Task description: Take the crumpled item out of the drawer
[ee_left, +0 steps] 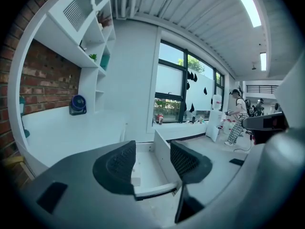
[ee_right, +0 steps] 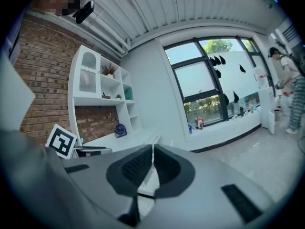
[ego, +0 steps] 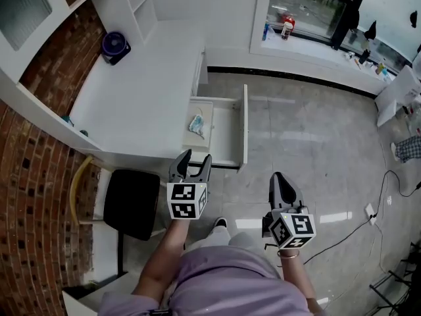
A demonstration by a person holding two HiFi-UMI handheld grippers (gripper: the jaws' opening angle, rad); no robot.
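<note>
No words or numbers can be read anywhere. The left gripper [ego: 197, 155] and right gripper [ego: 277, 176] bear only patterned square markers [ego: 185, 193]. Labels on the bottles [ego: 287, 26] on the windowsill [ego: 309, 45] are too small to read.

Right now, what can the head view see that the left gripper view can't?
Only the head view gives a clear look at the crumpled item lying in the drawer, plus the black chair seat. Only the left gripper view shows the ceiling with its light strips. Both show the open drawer, the blue fan on the white desk, and the left gripper with its jaws apart and nothing in them.
</note>
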